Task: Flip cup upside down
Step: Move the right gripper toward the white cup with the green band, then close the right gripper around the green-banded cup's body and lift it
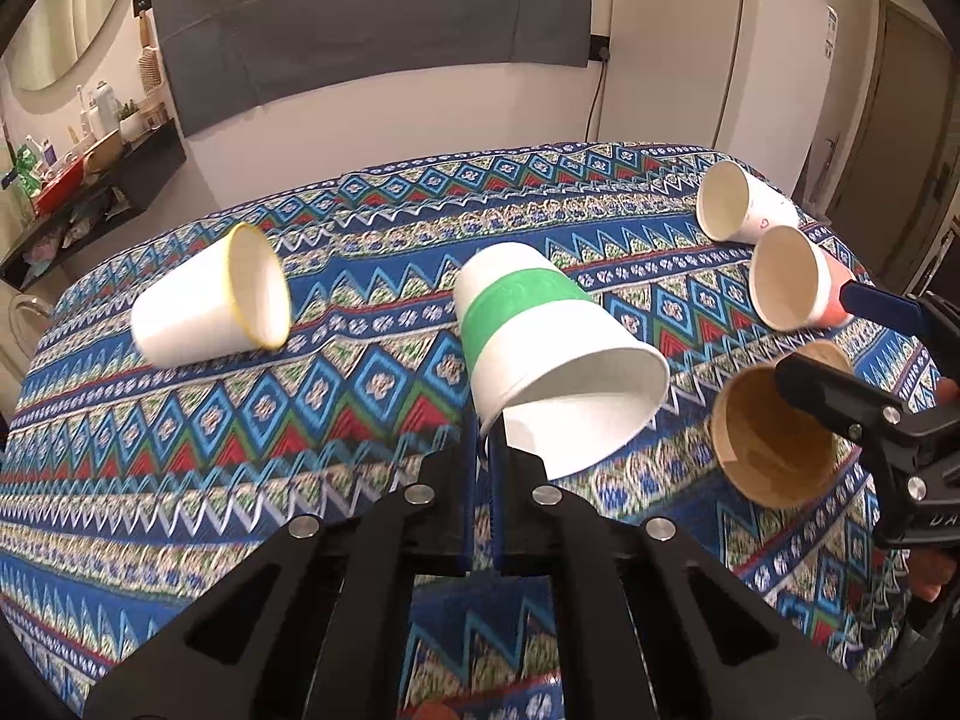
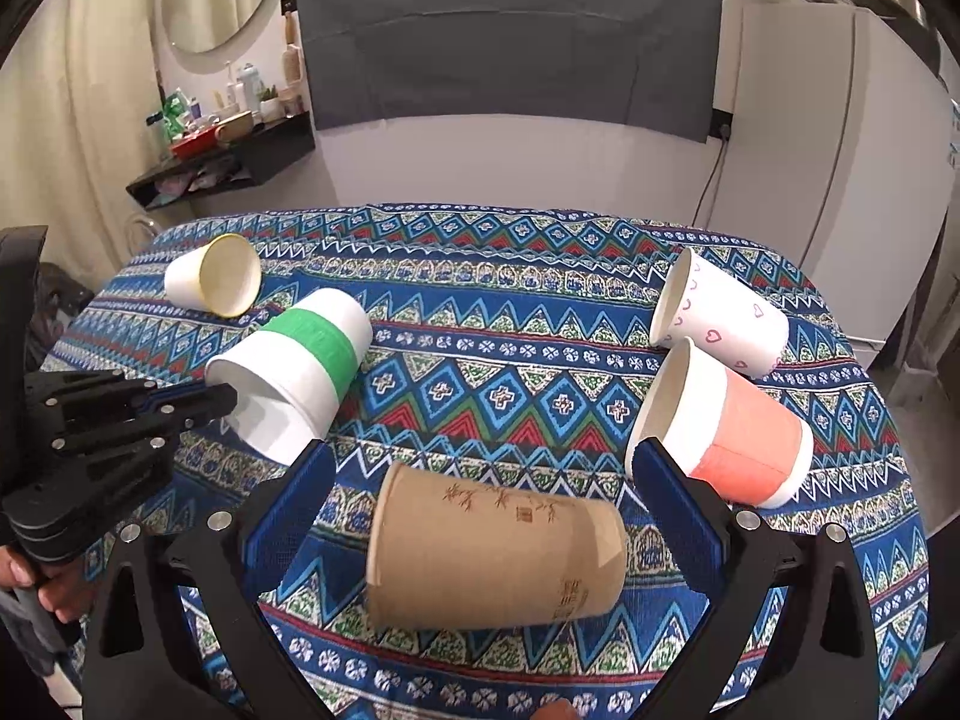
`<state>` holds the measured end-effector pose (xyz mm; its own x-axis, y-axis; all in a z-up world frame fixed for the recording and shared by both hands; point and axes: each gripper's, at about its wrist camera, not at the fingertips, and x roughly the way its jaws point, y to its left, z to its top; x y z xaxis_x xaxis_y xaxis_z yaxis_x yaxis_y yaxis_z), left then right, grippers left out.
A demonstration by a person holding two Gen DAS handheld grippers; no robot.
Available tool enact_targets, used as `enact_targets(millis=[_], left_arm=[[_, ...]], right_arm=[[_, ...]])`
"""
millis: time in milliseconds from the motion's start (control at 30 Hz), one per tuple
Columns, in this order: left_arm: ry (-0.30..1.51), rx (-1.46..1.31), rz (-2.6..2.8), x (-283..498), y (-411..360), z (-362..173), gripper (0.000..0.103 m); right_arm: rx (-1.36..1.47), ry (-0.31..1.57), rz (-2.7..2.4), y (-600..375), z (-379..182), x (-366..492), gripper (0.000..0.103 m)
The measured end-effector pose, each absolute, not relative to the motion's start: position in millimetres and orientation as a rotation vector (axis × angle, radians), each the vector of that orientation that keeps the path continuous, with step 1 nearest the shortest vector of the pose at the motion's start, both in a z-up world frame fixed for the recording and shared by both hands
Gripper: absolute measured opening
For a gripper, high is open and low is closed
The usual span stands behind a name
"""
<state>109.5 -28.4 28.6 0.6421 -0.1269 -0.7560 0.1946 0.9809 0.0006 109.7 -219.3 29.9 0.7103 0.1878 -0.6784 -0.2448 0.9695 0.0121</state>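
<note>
Left hand-held gripper [image 1: 483, 450] clamped on rim of white paper cup with green band [image 1: 540, 336], cup lifted and tilted, mouth toward camera, above patterned blue tabletop [image 1: 240, 420]. Right hand-held gripper [image 2: 480, 504] spread wide around brown kraft paper cup [image 2: 498, 546] lying on its side, jaws not touching it. Also lying sideways: yellow-rimmed white cup [image 1: 210, 300] far left, heart-print white cup [image 2: 720, 312] and pink-banded white cup [image 2: 726, 426] at right, touching each other.
</note>
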Motion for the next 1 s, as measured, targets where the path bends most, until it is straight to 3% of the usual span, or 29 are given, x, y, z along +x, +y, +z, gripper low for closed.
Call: enact_targets(millis=[900,967,1000], left_arm=[[0.853,0.107,-0.144,-41.5,-3.7,26.6,0.004],[0.859,0.110,-0.146,-43.3,-4.2,24.2,0.009],[0.853,0.114,-0.143,-45.1,-4.6,24.1,0.019]], right_arm=[[-0.100,0.767,0.267,-189.0,27.3,-7.4,0.095],[-0.102,0.772,0.265,-188.0,26.4,-9.4,0.095],[-0.103,0.772,0.265,-188.0,26.2,-10.9,0.095]])
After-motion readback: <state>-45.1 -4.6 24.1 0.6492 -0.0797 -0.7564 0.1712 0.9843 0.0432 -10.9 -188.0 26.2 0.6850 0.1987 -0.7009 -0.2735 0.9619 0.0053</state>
